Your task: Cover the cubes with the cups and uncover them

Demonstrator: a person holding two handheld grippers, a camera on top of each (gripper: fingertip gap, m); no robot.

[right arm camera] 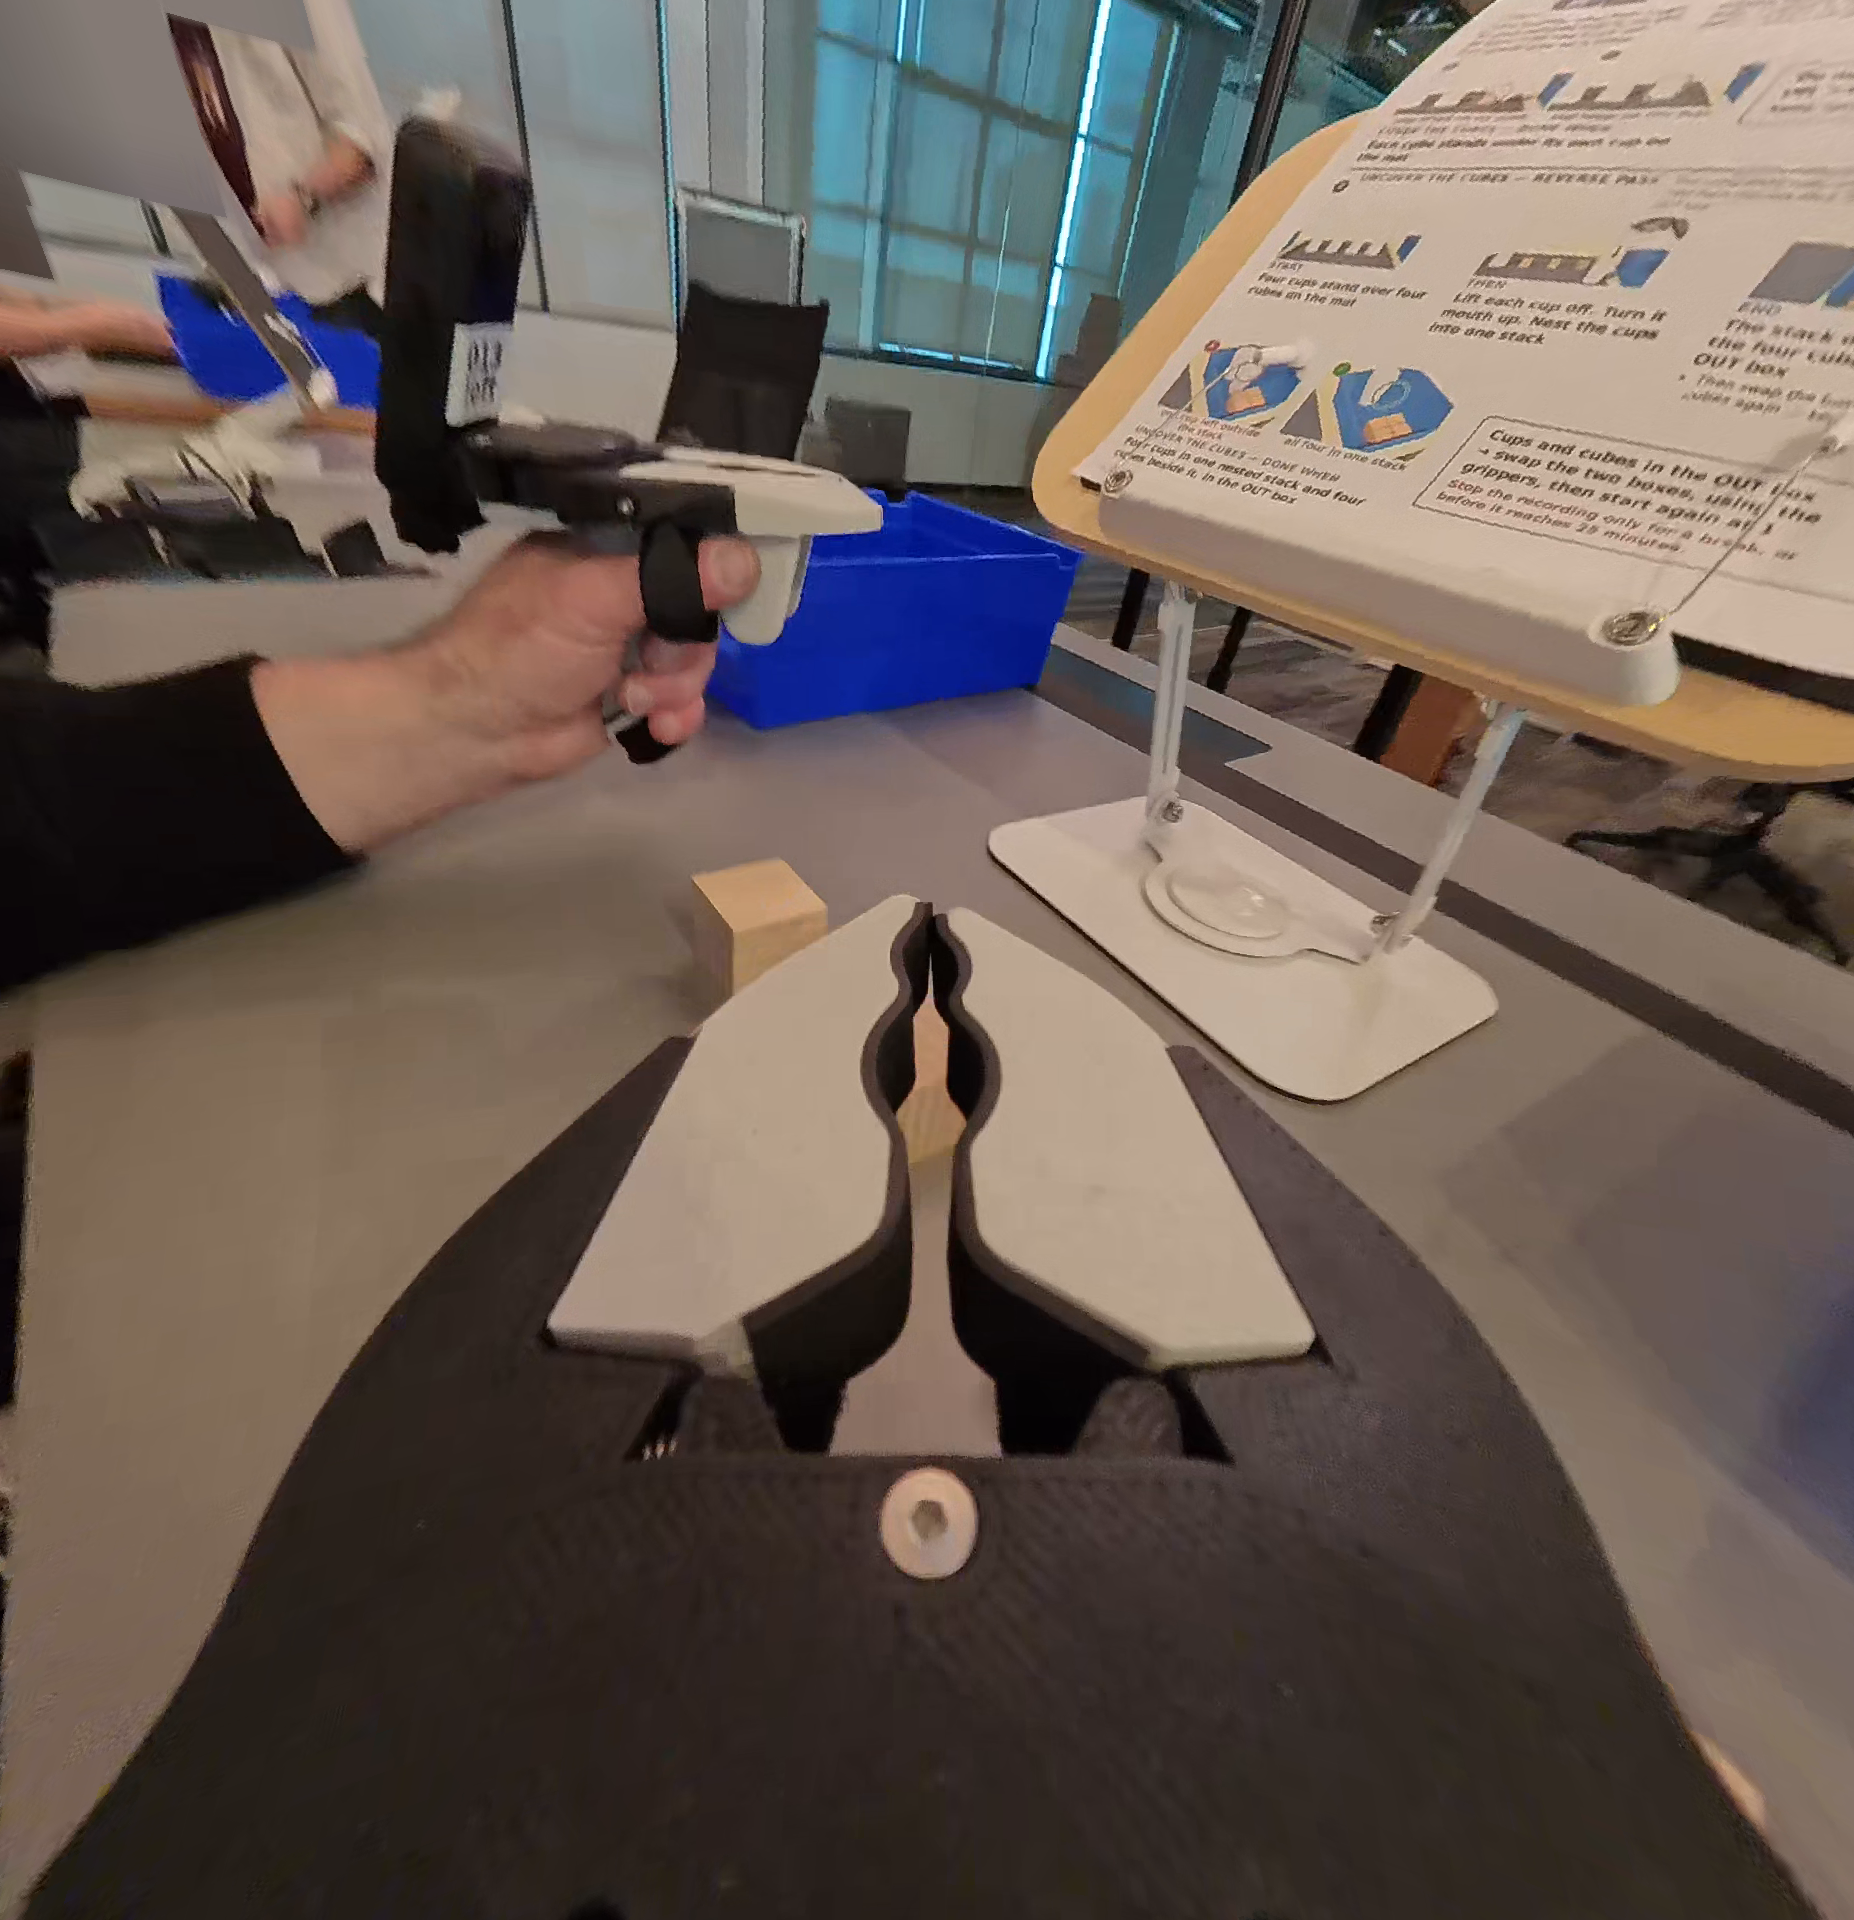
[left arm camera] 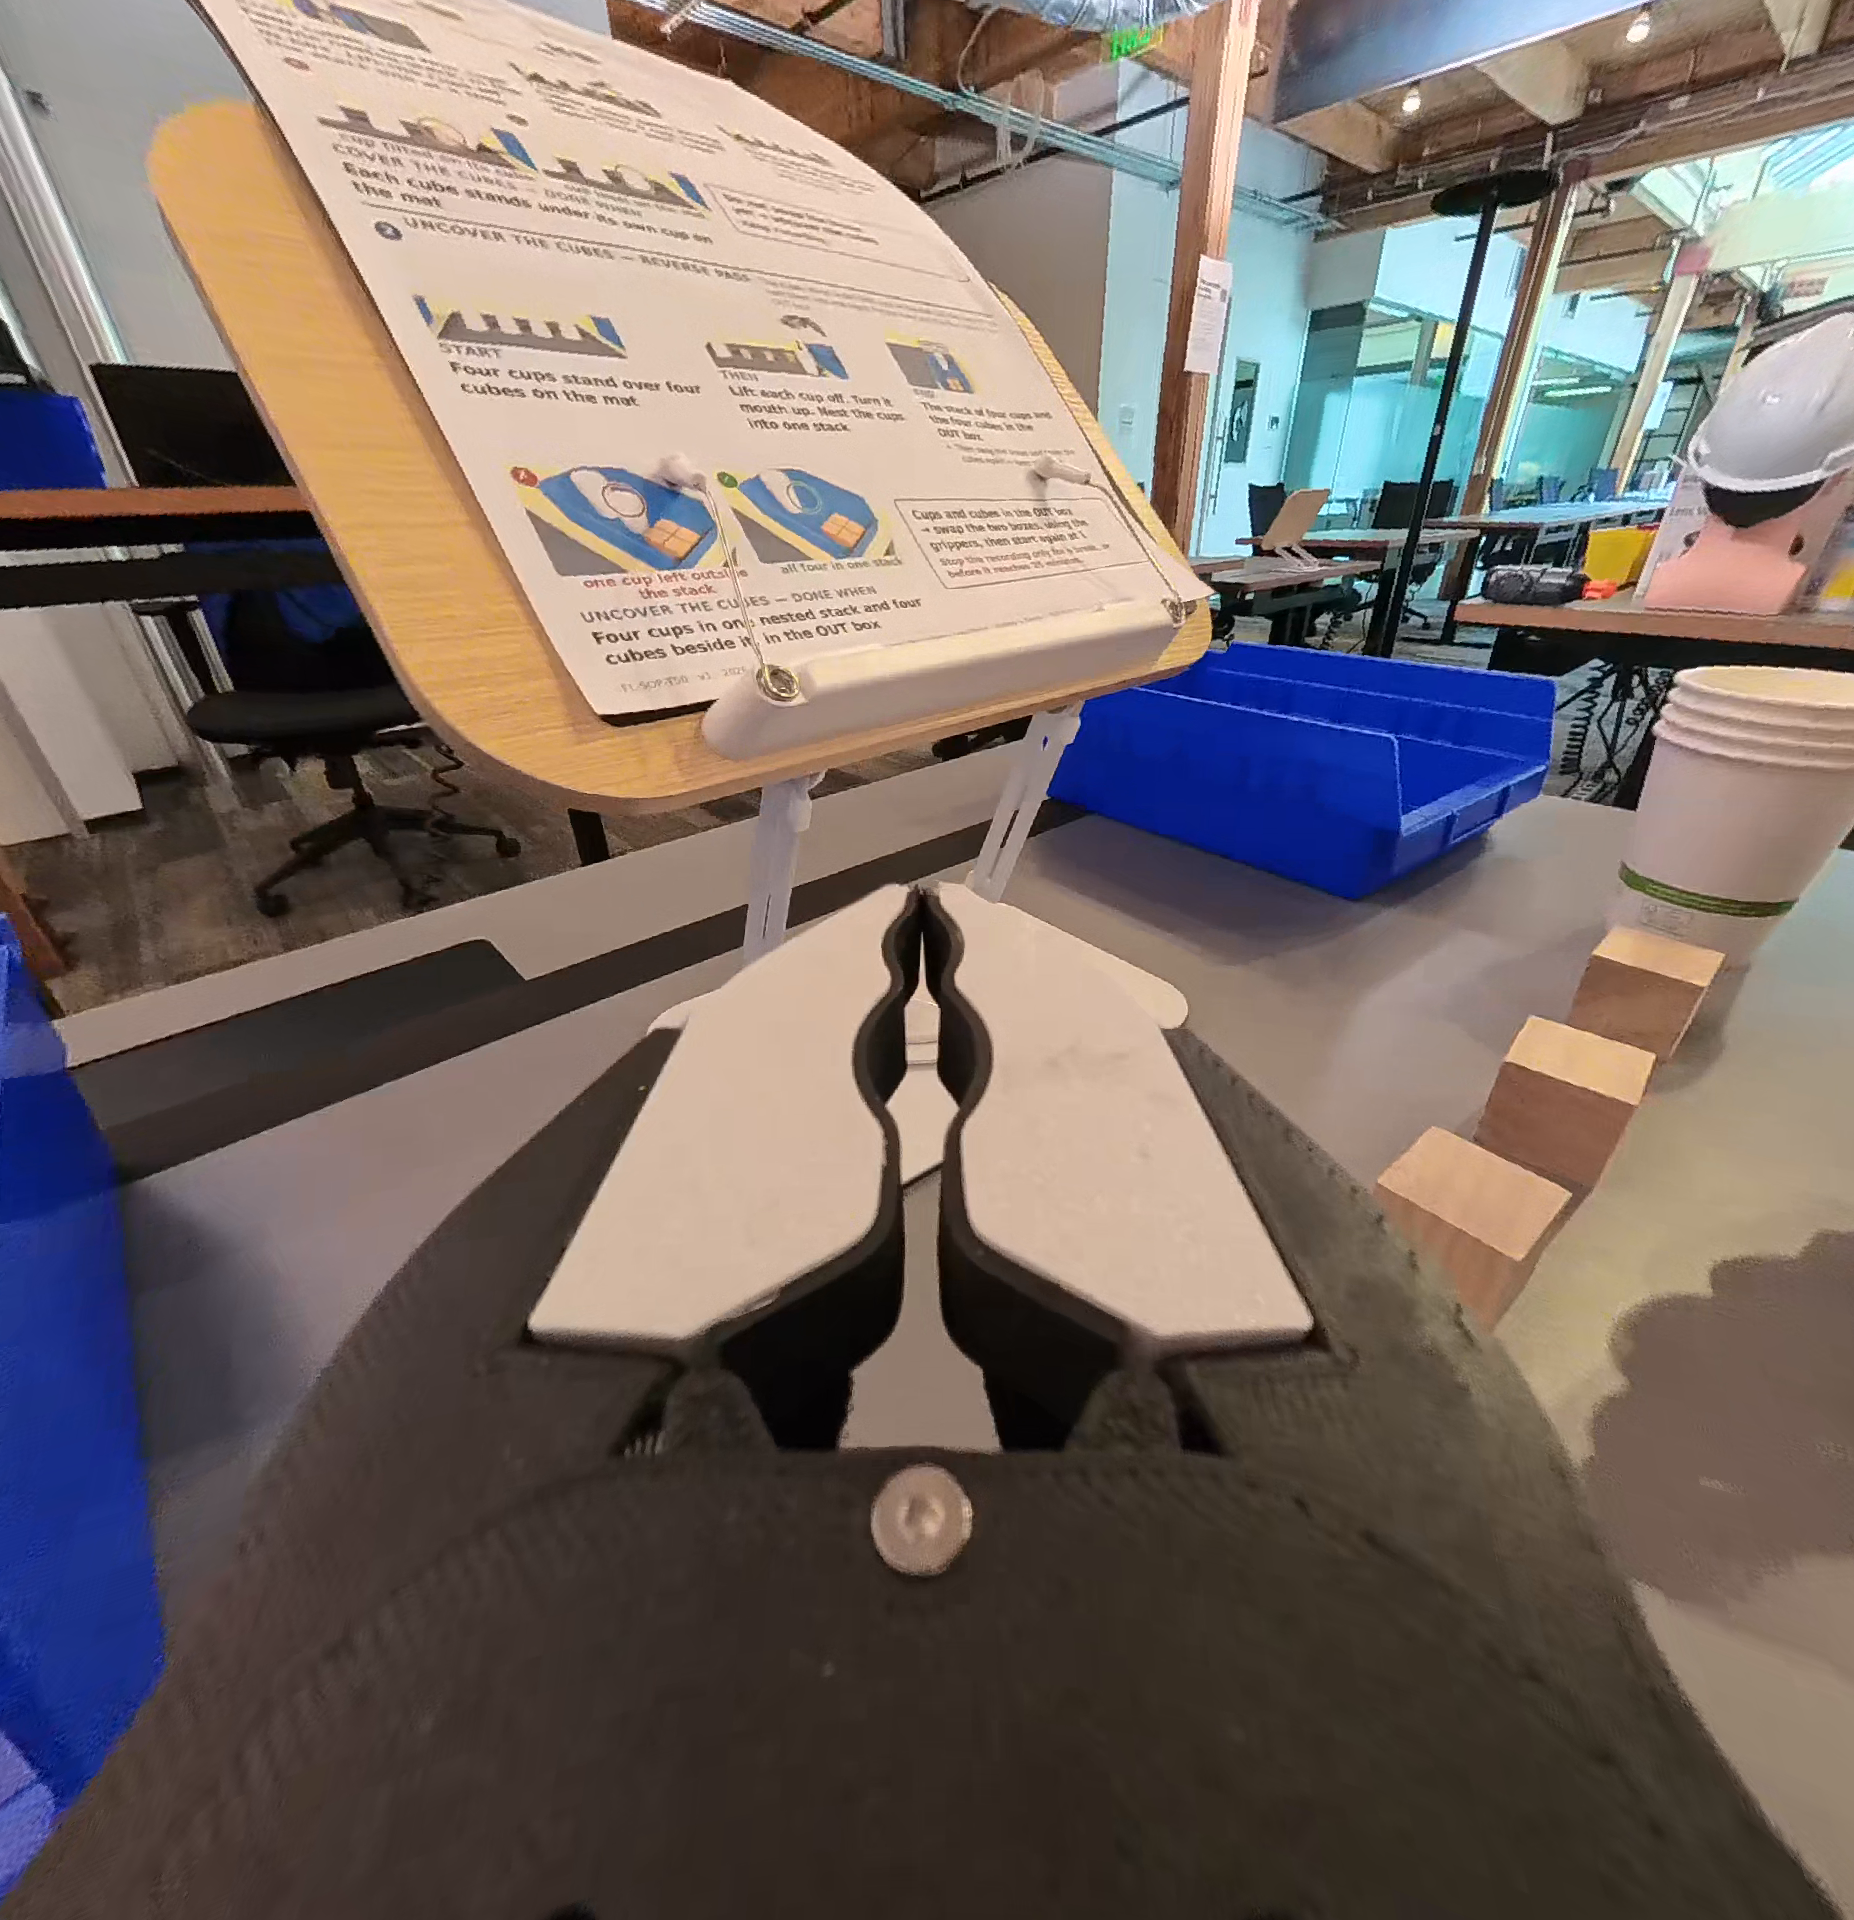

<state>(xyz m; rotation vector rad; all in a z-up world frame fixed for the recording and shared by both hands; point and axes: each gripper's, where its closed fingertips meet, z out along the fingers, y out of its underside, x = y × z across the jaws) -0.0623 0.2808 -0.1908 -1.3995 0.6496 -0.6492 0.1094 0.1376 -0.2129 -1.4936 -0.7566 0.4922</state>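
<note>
In the left wrist view my left gripper (left arm camera: 921,894) is shut and empty, held above the grey table. To its right three wooden cubes stand in a row: near (left arm camera: 1474,1210), middle (left arm camera: 1567,1091), far (left arm camera: 1645,987). A nested stack of white paper cups (left arm camera: 1759,800), mouth up, stands behind them. In the right wrist view my right gripper (right arm camera: 928,914) is shut and empty above the table. One wooden cube (right arm camera: 762,914) stands just past its left finger, and another cube (right arm camera: 928,1101) shows through the gap under the fingers. The left gripper (right arm camera: 694,509) shows there in a person's hand.
A wooden stand with an instruction sheet (left arm camera: 694,416) rests on a white base (right arm camera: 1245,935) at the table's back. One blue bin (left arm camera: 1307,769) sits behind the cups, another (left arm camera: 29,1351) at the left edge. A hard hat on a head form (left arm camera: 1796,416) stands beyond.
</note>
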